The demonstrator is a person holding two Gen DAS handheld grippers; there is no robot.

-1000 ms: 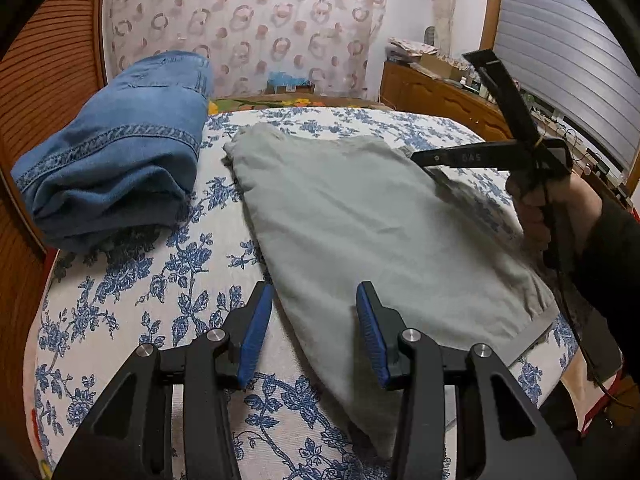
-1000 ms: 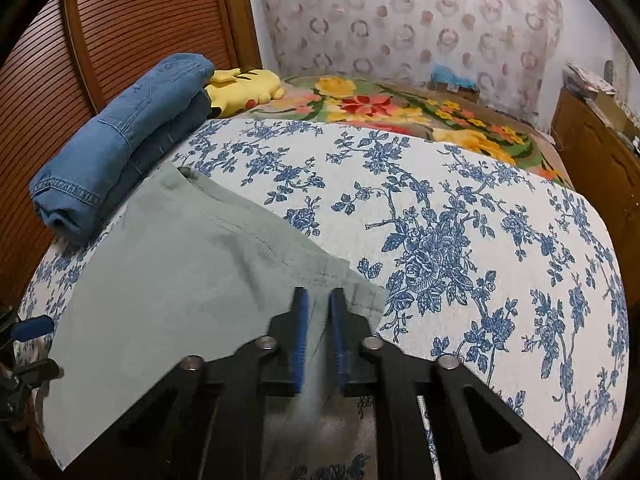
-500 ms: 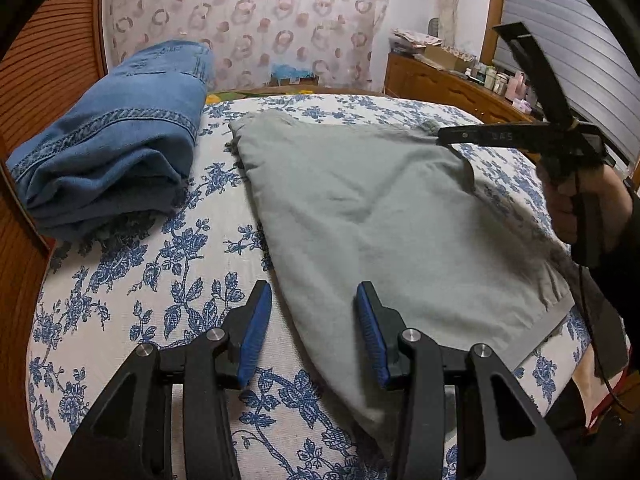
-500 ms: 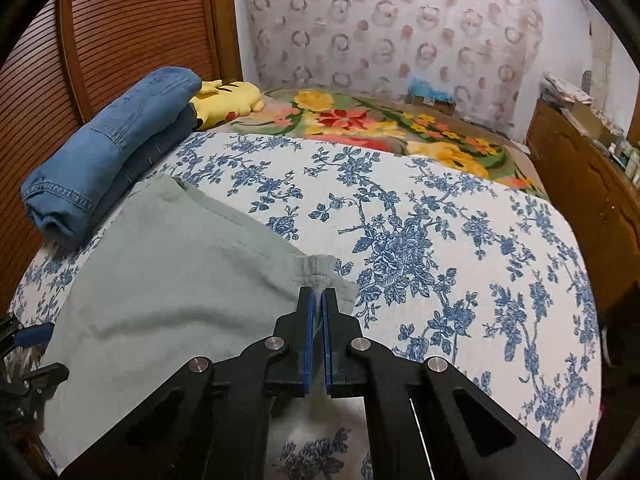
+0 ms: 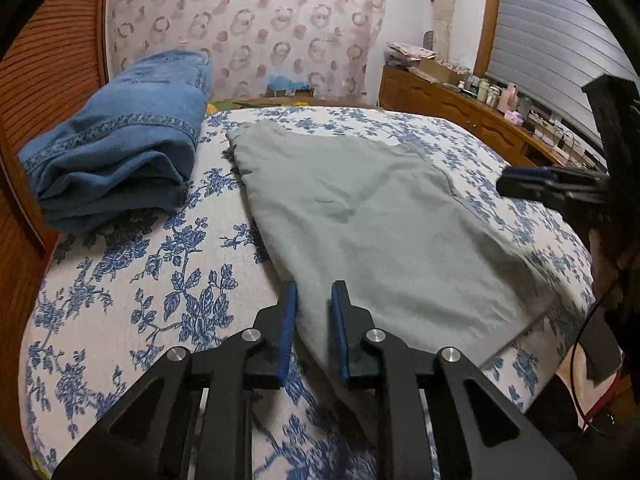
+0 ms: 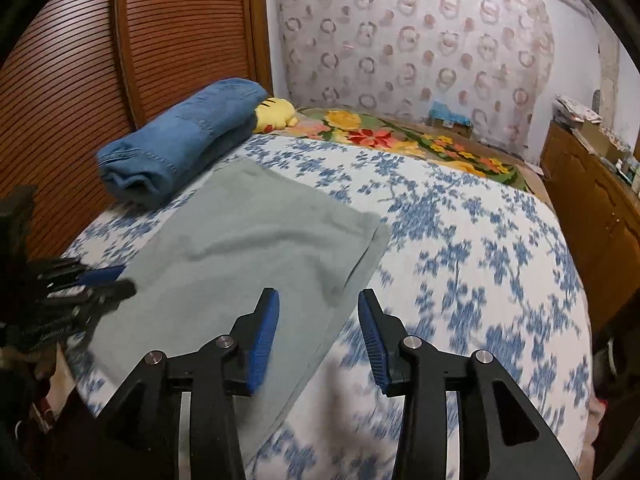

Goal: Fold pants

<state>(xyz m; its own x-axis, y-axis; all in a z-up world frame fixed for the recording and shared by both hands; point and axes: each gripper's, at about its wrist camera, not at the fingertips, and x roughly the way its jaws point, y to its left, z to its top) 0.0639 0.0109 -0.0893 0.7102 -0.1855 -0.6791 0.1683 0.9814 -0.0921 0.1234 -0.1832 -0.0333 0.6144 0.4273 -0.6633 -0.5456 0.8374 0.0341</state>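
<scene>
Grey-green pants (image 5: 380,216) lie folded flat on the flowered bedspread; they also show in the right wrist view (image 6: 256,240). My left gripper (image 5: 314,312) is low at the pants' near left edge, its jaws narrowed with a small gap and nothing clamped. My right gripper (image 6: 318,320) is open and empty, raised above the pants' right edge. It also shows in the left wrist view at the far right (image 5: 532,184).
Folded blue jeans (image 5: 120,148) lie at the bed's left by the wooden slatted door (image 6: 80,80). A yellow plush toy (image 6: 276,114) and a flowered blanket (image 6: 400,140) lie behind. A wooden dresser (image 5: 460,112) stands to the right.
My right gripper opened, let go of the pants' corner and pulled back. The lifted corner dropped flat. My left gripper's jaws narrowed at the pants' left edge.
</scene>
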